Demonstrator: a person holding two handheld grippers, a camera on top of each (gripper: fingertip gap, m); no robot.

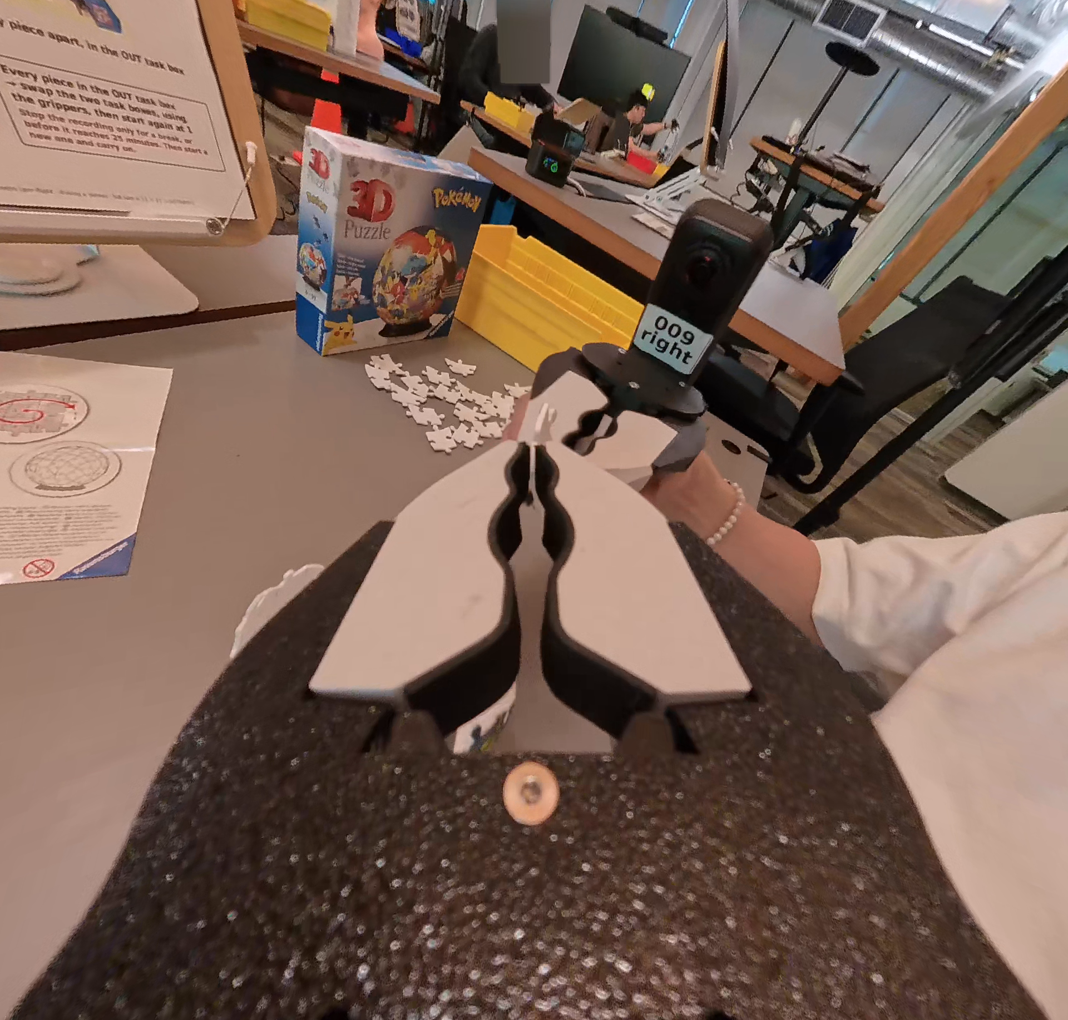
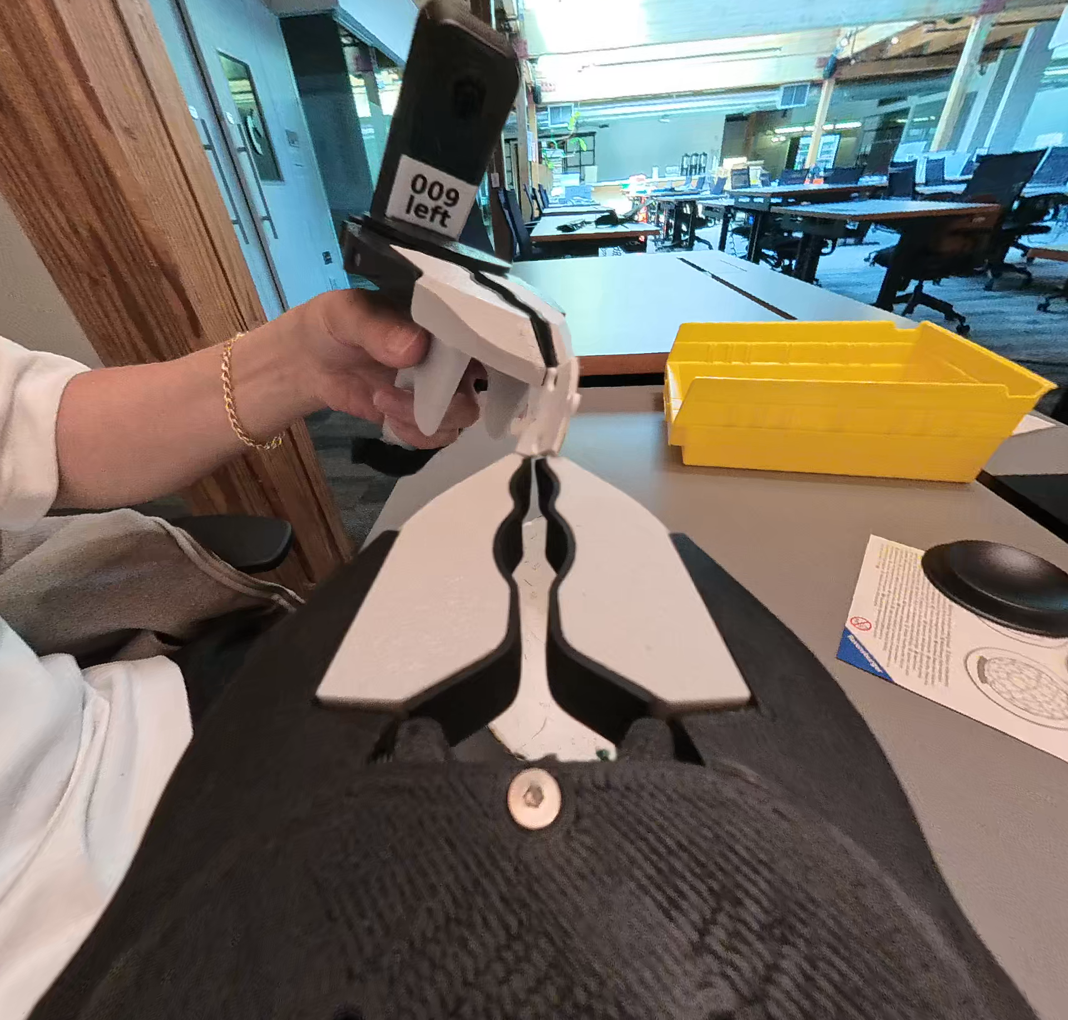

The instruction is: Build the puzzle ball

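Hand-held grippers meet tip to tip above the table (image 1: 231, 472), left (image 1: 530, 460) and right (image 2: 534, 460) each pinching a white puzzle piece (image 1: 543, 420).

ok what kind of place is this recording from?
Looks like an open-plan office or lab. Rows of desks with office chairs, a monitor on another desk, exposed ceiling ducts, and yellow bins on the grey table.
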